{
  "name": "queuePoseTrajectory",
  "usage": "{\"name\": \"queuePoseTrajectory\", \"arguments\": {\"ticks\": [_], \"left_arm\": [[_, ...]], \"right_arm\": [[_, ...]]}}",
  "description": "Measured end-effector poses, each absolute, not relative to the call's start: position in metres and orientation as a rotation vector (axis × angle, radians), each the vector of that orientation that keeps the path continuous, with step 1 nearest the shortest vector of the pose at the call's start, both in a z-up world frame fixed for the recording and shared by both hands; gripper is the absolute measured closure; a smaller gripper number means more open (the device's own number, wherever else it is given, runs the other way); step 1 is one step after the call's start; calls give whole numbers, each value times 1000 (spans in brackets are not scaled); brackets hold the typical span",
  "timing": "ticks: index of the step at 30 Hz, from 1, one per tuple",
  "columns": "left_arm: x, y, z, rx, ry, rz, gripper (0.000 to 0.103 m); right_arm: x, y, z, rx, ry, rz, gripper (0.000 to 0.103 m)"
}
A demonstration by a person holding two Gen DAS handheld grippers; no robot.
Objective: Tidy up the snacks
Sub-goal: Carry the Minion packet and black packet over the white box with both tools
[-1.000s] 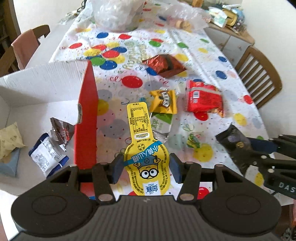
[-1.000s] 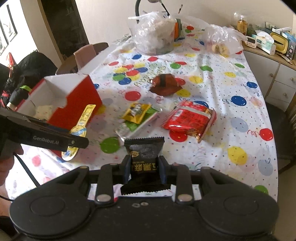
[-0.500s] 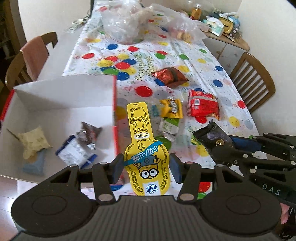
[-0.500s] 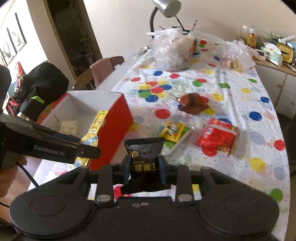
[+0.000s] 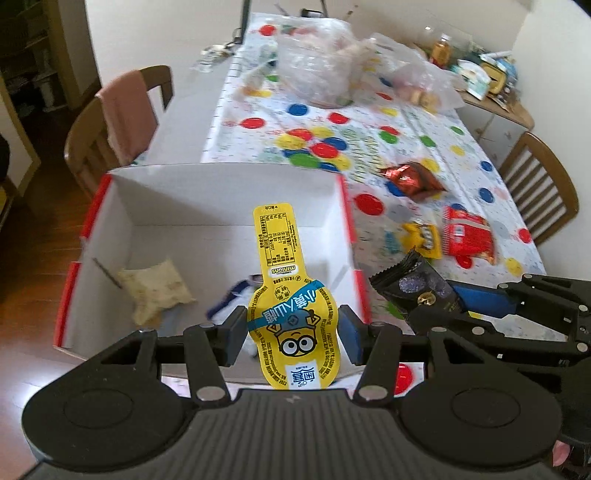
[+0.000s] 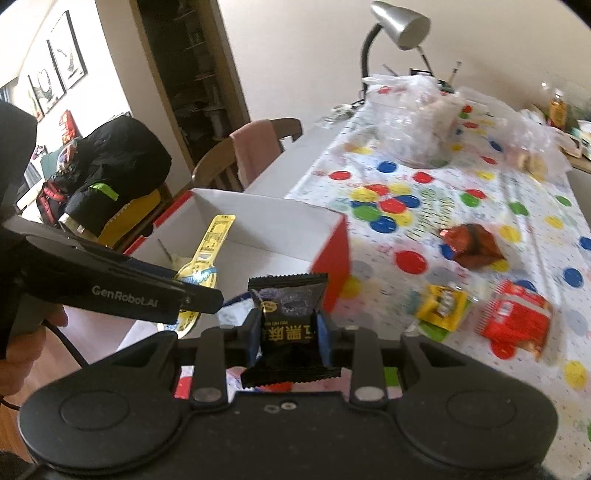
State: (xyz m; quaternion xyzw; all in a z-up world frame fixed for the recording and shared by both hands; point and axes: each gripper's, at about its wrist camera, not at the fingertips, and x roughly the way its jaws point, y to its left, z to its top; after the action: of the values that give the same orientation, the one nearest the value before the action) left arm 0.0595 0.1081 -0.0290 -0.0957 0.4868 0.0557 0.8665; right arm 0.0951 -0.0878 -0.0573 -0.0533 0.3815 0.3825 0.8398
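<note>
My left gripper (image 5: 291, 334) is shut on a yellow minion pouch (image 5: 286, 291) and holds it over the inside of the red-and-white box (image 5: 229, 184). At the right of the left wrist view my right gripper (image 5: 436, 295) comes in near the box's red wall. It (image 6: 288, 332) is shut on a black snack packet (image 6: 290, 317). In the box lie a pale crumpled packet (image 5: 153, 286) and a blue-and-white packet (image 5: 229, 299), partly hidden by the pouch. On the tablecloth remain a red bag (image 6: 515, 317), a yellow packet (image 6: 441, 304) and a brown-red packet (image 6: 471, 245).
The dotted tablecloth (image 5: 369, 147) carries clear plastic bags (image 5: 317, 66) at the far end. Wooden chairs stand at the left (image 5: 110, 122) and right (image 5: 543, 192). A desk lamp (image 6: 399, 26) stands beyond the table. A person's hand (image 6: 14, 354) holds the left gripper.
Both grippers rose and swung left toward the box, each keeping its packet. The yellow pouch went from over the tablecloth beside the red wall to over the box's inside.
</note>
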Motion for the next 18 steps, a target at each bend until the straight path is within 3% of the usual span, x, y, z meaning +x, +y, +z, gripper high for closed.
{"name": "queuePoseTrajectory", "arguments": {"ticks": [18], "left_arm": [[70,211,-68,-175,1094,272,51]], "right_arm": [[115,16,-94,-241,851,818,73]]}}
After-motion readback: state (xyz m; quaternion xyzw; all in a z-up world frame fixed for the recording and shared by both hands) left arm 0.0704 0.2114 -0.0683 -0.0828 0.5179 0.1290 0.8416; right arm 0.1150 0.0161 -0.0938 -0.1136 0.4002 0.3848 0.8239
